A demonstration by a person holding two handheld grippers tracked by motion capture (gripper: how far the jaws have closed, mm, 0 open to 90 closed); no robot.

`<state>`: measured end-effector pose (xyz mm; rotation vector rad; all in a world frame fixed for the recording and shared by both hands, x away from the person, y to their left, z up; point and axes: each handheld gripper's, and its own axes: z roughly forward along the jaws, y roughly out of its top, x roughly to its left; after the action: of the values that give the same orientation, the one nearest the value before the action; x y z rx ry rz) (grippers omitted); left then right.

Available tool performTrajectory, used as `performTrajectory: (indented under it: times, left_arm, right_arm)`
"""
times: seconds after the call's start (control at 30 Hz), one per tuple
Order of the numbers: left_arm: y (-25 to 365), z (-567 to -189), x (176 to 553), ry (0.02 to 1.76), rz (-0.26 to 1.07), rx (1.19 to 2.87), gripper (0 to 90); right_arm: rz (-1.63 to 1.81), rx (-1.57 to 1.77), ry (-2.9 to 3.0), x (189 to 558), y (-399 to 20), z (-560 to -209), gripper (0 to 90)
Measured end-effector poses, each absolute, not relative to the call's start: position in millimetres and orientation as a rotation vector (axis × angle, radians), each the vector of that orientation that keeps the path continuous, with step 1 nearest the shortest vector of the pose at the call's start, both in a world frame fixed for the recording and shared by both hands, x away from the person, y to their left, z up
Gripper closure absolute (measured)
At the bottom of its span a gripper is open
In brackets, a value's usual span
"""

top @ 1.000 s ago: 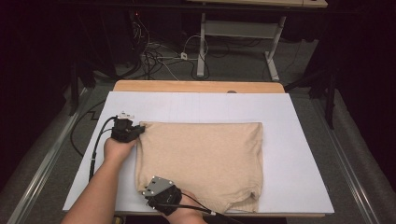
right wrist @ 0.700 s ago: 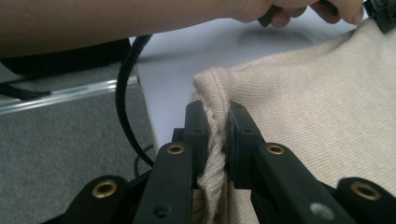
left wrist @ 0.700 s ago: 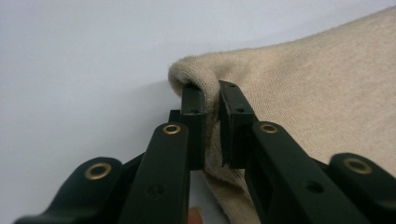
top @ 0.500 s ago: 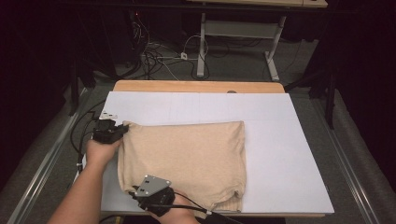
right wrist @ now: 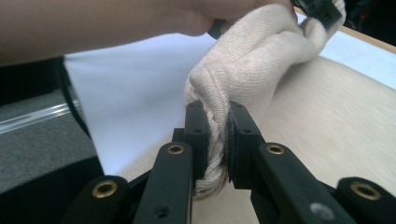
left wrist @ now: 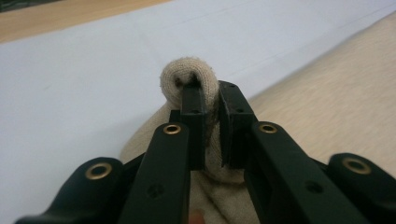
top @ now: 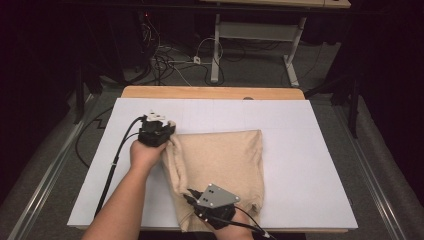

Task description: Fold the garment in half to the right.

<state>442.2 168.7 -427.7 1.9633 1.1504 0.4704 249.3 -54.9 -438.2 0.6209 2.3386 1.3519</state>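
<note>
folding the beige knit cloth (top: 220,165) across the white tabletop (top: 300,150), we judge both corners should travel level and together, since the left tool (top: 167,134) pinches its far corner and the right tool (top: 192,196) pinches the near edge.

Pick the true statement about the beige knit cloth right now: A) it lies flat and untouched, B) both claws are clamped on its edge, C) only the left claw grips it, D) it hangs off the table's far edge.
B: the left claw and the right claw each pinch a bunched fold of the cloth.
</note>
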Motion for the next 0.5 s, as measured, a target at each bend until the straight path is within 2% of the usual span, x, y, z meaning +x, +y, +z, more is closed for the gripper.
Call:
performTrajectory:
  times: [0.5]
  left_arm:
    - [61, -421, 460, 0.981, 0.422, 2.025, 80.1]
  right_arm:
    - [1.264, 0.778, 2.239, 243, -138, -447, 81.7]
